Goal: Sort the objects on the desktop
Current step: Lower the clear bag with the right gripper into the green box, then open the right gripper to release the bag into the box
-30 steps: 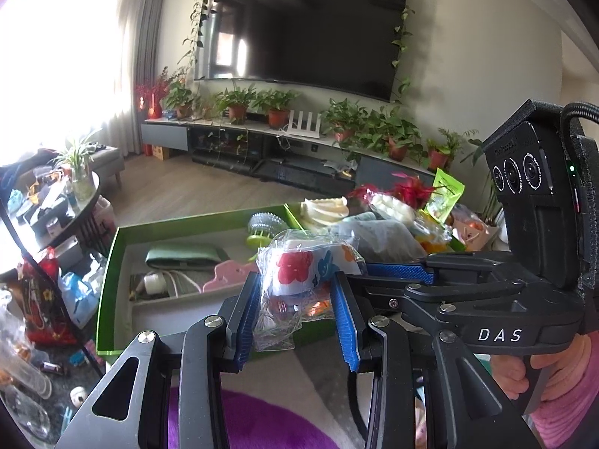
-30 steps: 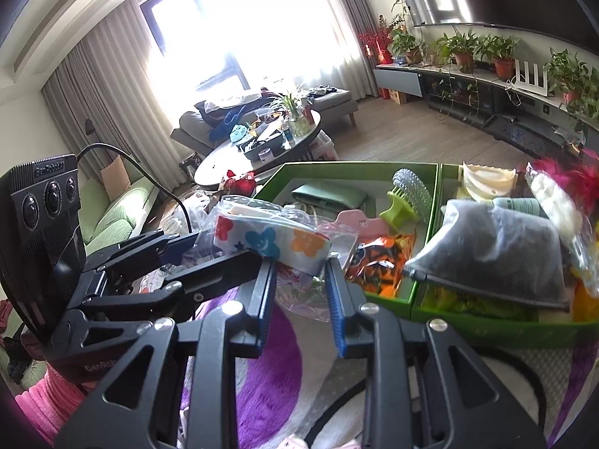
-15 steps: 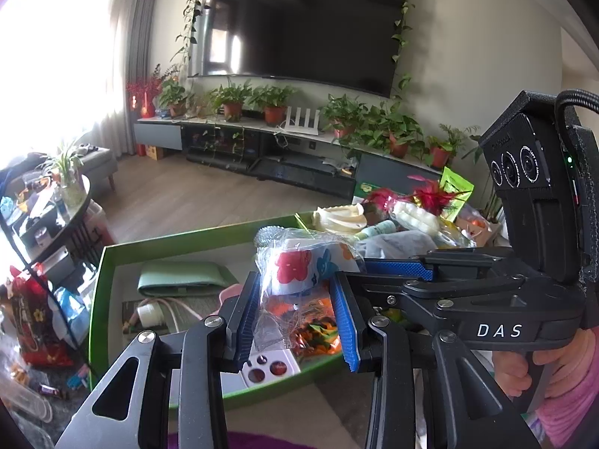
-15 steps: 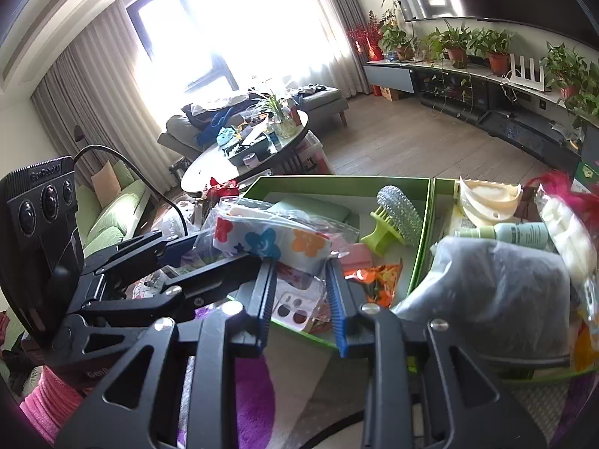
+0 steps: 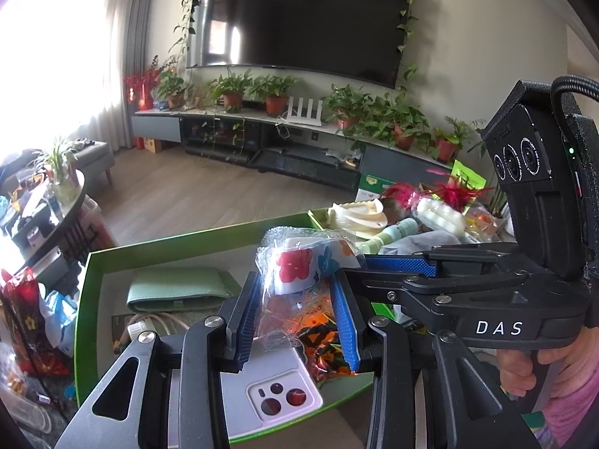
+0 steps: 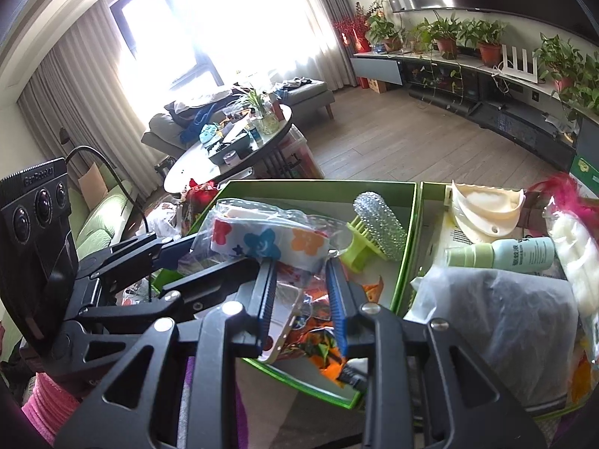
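Indoors, living room: wall TV (image 5: 299,18) hanging above potted plants, curtained window (image 6: 194,18) glaring, round coffee table (image 6: 232,149) standing cluttered. Green tray (image 5: 168,243) sitting below both tools, holding green wallet (image 5: 176,288), phone (image 5: 277,393), green brush (image 6: 374,232). Left gripper (image 5: 295,321) and right gripper (image 6: 299,299) each pinching, jaws part-closed, clear bag with flower-print roll (image 5: 299,265) over tray. "DAS" showing on right gripper body. Bottle (image 6: 516,254) label probably Chinese, too small to read.
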Tool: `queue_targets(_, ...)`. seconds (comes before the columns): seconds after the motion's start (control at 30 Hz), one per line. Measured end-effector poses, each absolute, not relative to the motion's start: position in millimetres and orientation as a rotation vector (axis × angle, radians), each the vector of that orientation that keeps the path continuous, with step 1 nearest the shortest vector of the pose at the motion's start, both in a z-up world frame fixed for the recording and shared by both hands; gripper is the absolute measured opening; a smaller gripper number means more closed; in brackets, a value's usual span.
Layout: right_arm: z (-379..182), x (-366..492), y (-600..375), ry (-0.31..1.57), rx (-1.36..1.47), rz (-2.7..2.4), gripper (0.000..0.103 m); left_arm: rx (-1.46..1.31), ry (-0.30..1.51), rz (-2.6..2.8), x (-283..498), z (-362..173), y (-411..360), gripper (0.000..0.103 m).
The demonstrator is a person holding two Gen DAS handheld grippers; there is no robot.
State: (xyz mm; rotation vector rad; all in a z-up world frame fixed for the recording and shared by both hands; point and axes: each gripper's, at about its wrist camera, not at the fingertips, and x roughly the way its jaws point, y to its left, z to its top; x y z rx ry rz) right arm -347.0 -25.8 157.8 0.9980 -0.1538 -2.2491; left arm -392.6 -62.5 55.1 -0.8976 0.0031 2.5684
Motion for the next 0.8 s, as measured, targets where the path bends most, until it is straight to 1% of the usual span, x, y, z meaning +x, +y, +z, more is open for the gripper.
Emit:
queue_targets(0.43, 152, -353, -26, -0.142, 1.025, -2.277, 0.031, -0.925, 0.016, 2.599, -402, 40, -63, 0.038)
queue_targets(0.8, 161, -338, -28, -0.118, 1.012, -2.268, 0.033, -0.908, 0.026, 2.635, -391, 50, -67, 0.038)
